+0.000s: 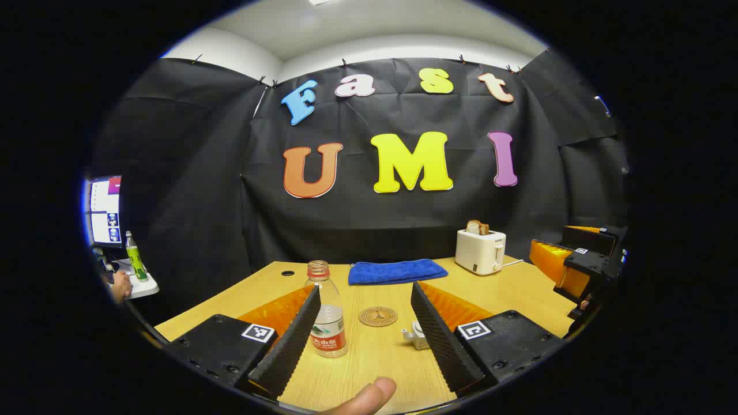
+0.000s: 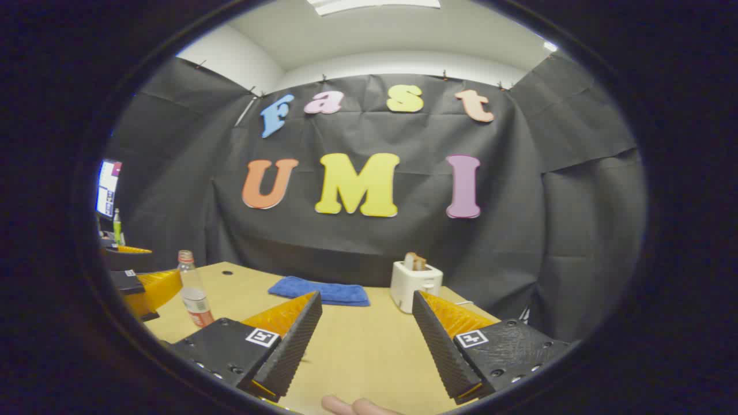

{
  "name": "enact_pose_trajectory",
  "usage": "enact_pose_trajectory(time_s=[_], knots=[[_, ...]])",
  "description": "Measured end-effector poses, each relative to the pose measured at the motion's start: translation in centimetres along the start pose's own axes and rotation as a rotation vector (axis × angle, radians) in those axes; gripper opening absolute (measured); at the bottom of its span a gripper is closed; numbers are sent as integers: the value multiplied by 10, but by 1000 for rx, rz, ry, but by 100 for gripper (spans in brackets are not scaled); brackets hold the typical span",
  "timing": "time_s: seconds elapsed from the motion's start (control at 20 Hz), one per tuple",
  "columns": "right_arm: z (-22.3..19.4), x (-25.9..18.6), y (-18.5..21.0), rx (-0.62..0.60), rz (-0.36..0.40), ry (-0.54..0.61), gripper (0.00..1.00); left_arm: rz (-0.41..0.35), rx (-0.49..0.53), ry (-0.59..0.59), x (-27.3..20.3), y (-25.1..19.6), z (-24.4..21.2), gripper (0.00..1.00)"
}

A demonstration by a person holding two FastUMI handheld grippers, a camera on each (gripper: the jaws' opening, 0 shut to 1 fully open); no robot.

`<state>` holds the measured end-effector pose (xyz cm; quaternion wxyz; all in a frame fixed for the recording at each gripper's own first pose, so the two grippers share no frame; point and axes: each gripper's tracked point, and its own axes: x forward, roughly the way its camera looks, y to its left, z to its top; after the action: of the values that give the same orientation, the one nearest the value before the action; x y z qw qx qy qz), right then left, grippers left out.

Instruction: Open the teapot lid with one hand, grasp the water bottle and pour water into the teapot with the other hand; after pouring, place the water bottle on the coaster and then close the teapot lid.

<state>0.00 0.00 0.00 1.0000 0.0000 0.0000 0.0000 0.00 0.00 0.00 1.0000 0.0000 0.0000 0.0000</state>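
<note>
Both jaws were wide apart, nothing gripped; left gripper (image 1: pixel 363 340) sat lined up w/ uncapped water bottle (image 1: pixel 326 314), coaster (image 1: pixel 378 316) just beside, prob pre-grasp.

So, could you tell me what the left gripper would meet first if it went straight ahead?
Probably the coaster, lying on the table between the open left gripper fingers; the water bottle stands just off-line by one finger, though depth is unclear.

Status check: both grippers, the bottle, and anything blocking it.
Left gripper open, right gripper open, both empty. Bottle upright, uncapped, beside left gripper's finger. Coaster bare. Nothing blocking.
</note>
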Motion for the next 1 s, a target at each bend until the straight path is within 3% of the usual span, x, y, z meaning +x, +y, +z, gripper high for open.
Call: enact_pose_trajectory(time_s=[0.25, 0.75, 1.0], knots=[[-1, -6, 2, -23, 31, 7, 98, 26, 19, -6, 2, 3, 0, 99], [-6, -8, -20, 28, 2, 47, 97, -17, 5, -1, -1, -1, 3, 99], [-9, -4, -18, 33, 8, 53, 93, 25, -13, 44, 5, 23, -6, 99]])
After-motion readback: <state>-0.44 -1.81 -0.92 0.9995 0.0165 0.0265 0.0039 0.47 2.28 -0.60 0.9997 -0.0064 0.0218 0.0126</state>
